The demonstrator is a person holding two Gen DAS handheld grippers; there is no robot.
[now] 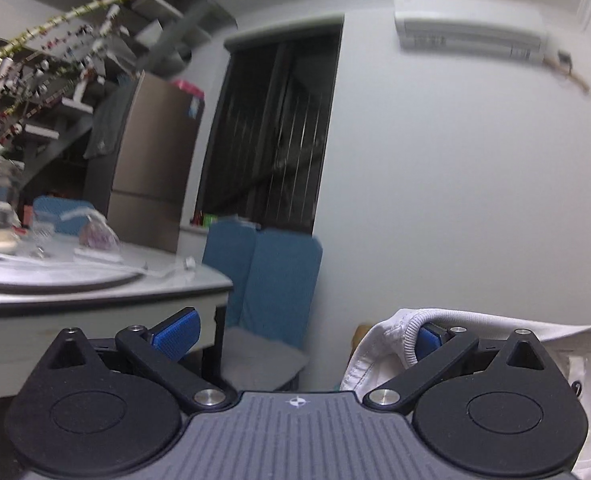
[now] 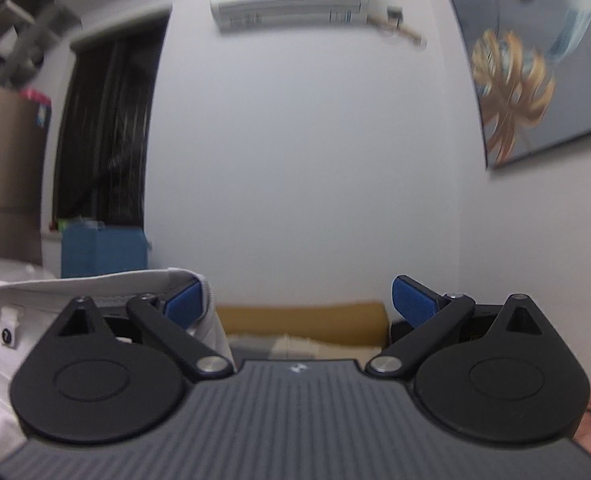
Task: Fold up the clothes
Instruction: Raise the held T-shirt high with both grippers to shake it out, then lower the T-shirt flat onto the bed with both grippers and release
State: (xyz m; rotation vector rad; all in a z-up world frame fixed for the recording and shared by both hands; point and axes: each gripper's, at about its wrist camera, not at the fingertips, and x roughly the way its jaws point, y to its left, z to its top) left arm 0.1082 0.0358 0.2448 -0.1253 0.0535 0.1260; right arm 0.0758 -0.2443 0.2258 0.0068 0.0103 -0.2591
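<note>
Hanging white ribbed-collar shirt draped over one pad of each wide-open tool.

In the left wrist view, the gap between the spread blue fingers is free; beyond it, at lower centre, stands a blue chair. The cluttered tabletop blocks the left side, and a white garment drapes over the right finger, closing off the lower right. In the right wrist view, the white garment fills the lower left; the centre is open toward the bare wall, with a yellow cushion low between the fingers.
</note>
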